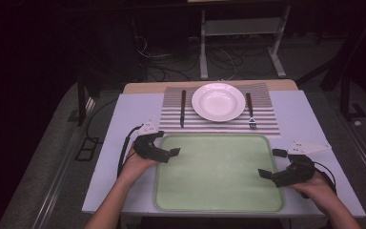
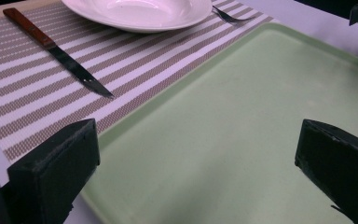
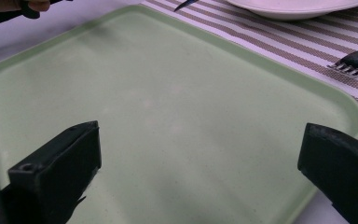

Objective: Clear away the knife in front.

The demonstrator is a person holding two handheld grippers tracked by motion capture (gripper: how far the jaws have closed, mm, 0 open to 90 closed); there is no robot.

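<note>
I hold my left gripper (image 1: 167,153) over the near-left corner of the tray (image 1: 219,200) and my right gripper (image 1: 272,163) over its right edge; both have the jaws spread wide and they hold nothing. The tray is green, it has nothing on it, and it lies on the table (image 1: 138,102) directly in front of me, with its far rim just beside the striped mat (image 1: 267,125). I judge that the step in hand is to take the tray by its two sides. To do this well, I think each gripper should come down so that one jaw goes under the raised rim and the other over it, at about the same place on the left and on the right, so that the tray stays level when I lift. I would close both together and not push the tray toward the mat. On the mat stands a white plate (image 1: 218,101), with a knife (image 1: 183,109) to its left and a fork (image 1: 250,110) to its right, and the tray is near them. The high view gives the whole layout and my two hands. The left gripper view shows from near the wooden handle and dark blade of the knife (image 2: 56,51). The right gripper view shows the tines of the fork (image 3: 354,63) and the far rim of the tray.
</note>
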